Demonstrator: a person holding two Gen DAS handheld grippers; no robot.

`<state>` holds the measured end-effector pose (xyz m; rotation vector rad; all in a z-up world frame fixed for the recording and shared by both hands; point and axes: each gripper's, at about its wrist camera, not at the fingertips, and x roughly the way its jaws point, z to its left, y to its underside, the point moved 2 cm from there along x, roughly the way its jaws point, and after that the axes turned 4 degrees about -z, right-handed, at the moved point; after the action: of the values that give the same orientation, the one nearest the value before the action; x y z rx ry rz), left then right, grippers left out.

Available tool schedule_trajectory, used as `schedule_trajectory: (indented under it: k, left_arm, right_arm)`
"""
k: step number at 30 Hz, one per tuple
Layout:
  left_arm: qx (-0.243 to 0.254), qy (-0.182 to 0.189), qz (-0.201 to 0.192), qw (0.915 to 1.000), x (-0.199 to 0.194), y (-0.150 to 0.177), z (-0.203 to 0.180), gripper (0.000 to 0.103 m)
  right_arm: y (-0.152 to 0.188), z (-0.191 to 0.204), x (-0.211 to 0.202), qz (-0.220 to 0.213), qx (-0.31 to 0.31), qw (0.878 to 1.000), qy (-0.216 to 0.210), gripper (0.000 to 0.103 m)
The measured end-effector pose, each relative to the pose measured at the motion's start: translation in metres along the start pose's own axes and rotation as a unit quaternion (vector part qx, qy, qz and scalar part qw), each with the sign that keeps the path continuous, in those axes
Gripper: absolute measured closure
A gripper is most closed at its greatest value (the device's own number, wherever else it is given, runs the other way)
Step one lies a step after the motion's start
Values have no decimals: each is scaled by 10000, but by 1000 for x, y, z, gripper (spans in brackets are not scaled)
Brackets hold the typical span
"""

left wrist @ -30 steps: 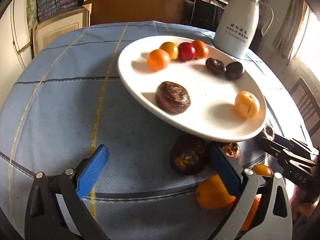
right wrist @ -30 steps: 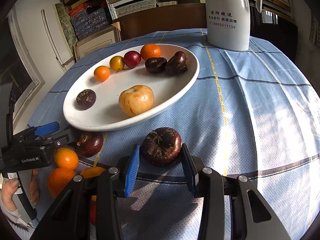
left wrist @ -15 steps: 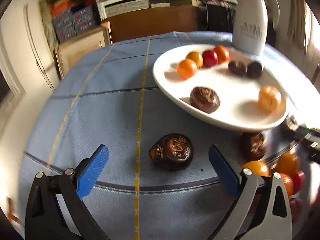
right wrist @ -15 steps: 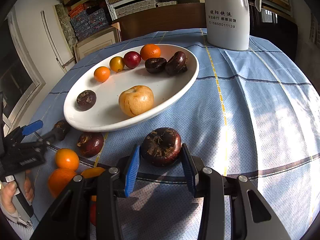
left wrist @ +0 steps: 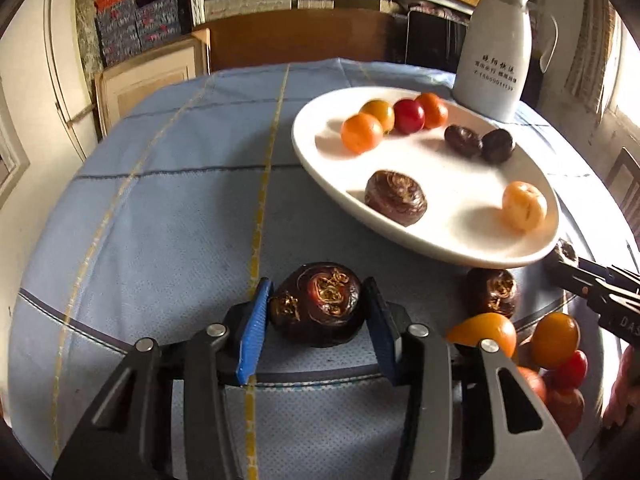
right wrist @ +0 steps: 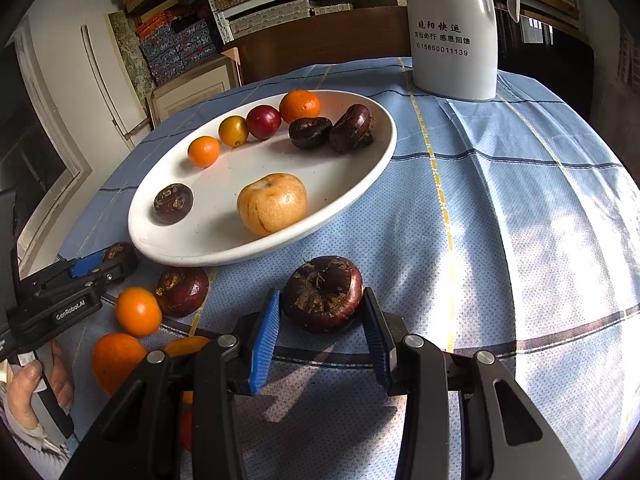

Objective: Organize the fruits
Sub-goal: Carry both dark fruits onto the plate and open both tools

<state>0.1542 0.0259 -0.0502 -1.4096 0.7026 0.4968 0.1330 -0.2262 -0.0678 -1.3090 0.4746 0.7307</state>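
A white oval plate [left wrist: 460,184] [right wrist: 224,220] holds several small orange, red and dark fruits plus one yellow-orange fruit [right wrist: 272,202]. In the left wrist view my left gripper [left wrist: 317,292] is closing its jaws, and both blue pads touch a dark brown fruit [left wrist: 318,304] resting on the blue cloth. In the right wrist view my right gripper [right wrist: 321,294] is shut on another dark brown fruit [right wrist: 324,294], also on the cloth just in front of the plate.
Loose fruits lie near the table's front edge: a dark one [right wrist: 182,292] and oranges [right wrist: 138,312] [left wrist: 554,340]. A white jug [right wrist: 452,28] stands behind the plate. A person's hand [right wrist: 24,384] holds the left tool. Shelves and boxes fill the background.
The left gripper swung left away from the plate edge, centred on the dark fruit on the cloth, and its wide-open jaws closed onto it. The right gripper stayed still on its fruit.
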Motion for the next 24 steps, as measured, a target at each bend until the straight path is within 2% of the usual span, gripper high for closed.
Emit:
schedule_trajectory:
  k: [6, 11, 15, 19, 20, 21, 23, 24]
  left_arm:
    - [-341, 177, -383, 9985, -29, -2, 14, 58]
    - [-193, 294, -625, 9974, -44, -12, 0, 58]
    - [-74, 513, -591, 9969, -38, -34, -20, 58]
    - [129, 554, -578, 9967, -17, -62, -50, 57]
    - [153, 563, -589, 9966, -12, -66, -55, 51]
    - [175, 542, -620, 9964, -6, -70, -61, 34]
    - [215, 467, -694, 9963, 1, -73, -67, 17]
    - [263, 418, -701, 9963, 4, -73, -68, 16]
  right_arm:
    - [2, -4, -23, -275, 60, 9995, -155, 62]
    - [4, -10, -47, -685, 283, 9963, -428, 62]
    - [-23, -5, -49, -829, 402, 9930, -743, 62]
    - [-52, 10, -27, -810, 222, 9944, -638, 62]
    - [-58, 12, -19, -821, 210, 9946, -593, 62]
    - [-61, 12, -13, -830, 226, 9946, -584, 62]
    - [-66, 8, -6, -907, 330, 9932, -649, 60]
    - [-67, 5, -5, -920, 373, 9932, -611, 57]
